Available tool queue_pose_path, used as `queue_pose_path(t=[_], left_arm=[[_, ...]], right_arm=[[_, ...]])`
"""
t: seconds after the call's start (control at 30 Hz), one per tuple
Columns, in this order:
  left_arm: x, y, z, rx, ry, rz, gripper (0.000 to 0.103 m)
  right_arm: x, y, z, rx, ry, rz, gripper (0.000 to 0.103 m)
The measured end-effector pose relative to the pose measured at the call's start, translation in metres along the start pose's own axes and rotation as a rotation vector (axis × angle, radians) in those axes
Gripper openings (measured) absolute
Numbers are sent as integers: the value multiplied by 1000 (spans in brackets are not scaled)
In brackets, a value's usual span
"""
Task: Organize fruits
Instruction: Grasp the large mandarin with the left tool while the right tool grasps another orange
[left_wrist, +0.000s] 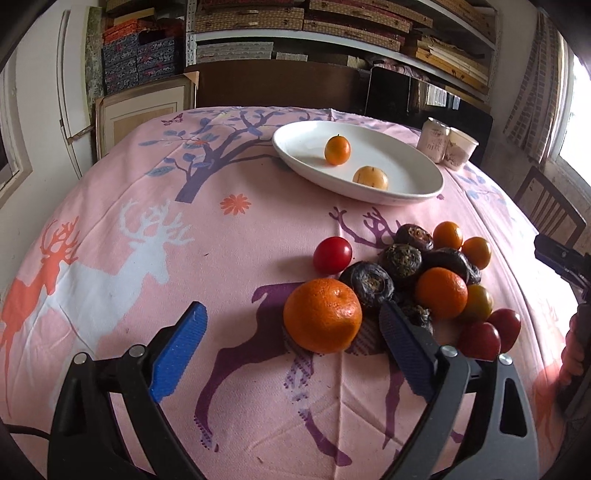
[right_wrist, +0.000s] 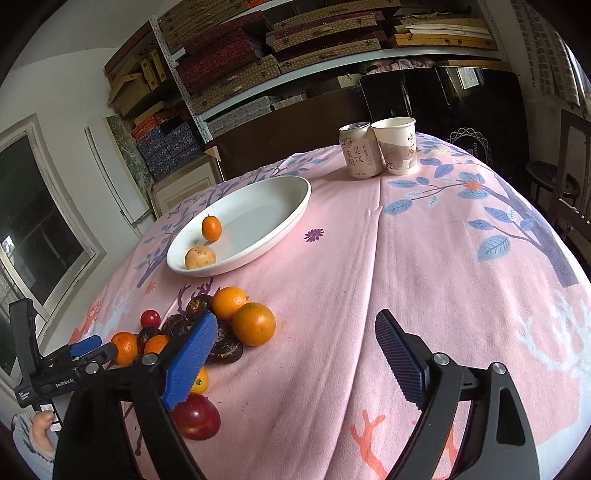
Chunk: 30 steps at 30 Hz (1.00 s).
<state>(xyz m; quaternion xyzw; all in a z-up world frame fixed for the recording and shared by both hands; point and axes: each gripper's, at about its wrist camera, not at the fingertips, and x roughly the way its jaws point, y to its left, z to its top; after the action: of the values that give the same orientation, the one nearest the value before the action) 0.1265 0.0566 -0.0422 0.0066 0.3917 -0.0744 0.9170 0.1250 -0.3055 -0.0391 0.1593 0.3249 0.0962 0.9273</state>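
Note:
A pile of fruit lies on the pink tablecloth: a big mandarin (left_wrist: 322, 315), smaller oranges (left_wrist: 441, 292), dark water chestnuts (left_wrist: 400, 260) and red cherry tomatoes (left_wrist: 332, 254). A white oval plate (left_wrist: 413, 179) behind it holds a kumquat (left_wrist: 337, 149) and a pale yellow fruit (left_wrist: 370, 178). My left gripper (left_wrist: 295, 336) is open, its fingers on either side of the big mandarin, low over the cloth. My right gripper (right_wrist: 295, 358) is open and empty, to the right of the pile (right_wrist: 254, 324). The plate (right_wrist: 291, 218) also shows in the right wrist view.
A drink can (right_wrist: 360, 150) and a paper cup (right_wrist: 397, 146) stand at the table's far edge. Shelves of boxes fill the back wall. A wooden chair (left_wrist: 550, 210) stands to the right of the table.

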Motion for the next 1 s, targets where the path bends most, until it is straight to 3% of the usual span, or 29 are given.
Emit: queue_pose_path(t=[0.17,0.47,0.6,0.7,0.83,1.0], left_arm=[[5,-7,-2,36,19,40,92],[0,14,1,-37,-10,79,92],[1,1,-1,18,5,5,70],[7,-14,-3,89,29,-9,61],[12,-14,-2,75,52,-57,46],[12,-17,-3,85,48,-48,46]], right_arm=[[1,2,-1,-1,15,-4,89],[2,3,-2,-5,18,-8,90],[3,3,-3,-5,22,-14,90],[4,3,-3,-5,22,-15,90],[4,3,-3,-5,25,-15,90],[6,2,-3,-8,36,-14,90]])
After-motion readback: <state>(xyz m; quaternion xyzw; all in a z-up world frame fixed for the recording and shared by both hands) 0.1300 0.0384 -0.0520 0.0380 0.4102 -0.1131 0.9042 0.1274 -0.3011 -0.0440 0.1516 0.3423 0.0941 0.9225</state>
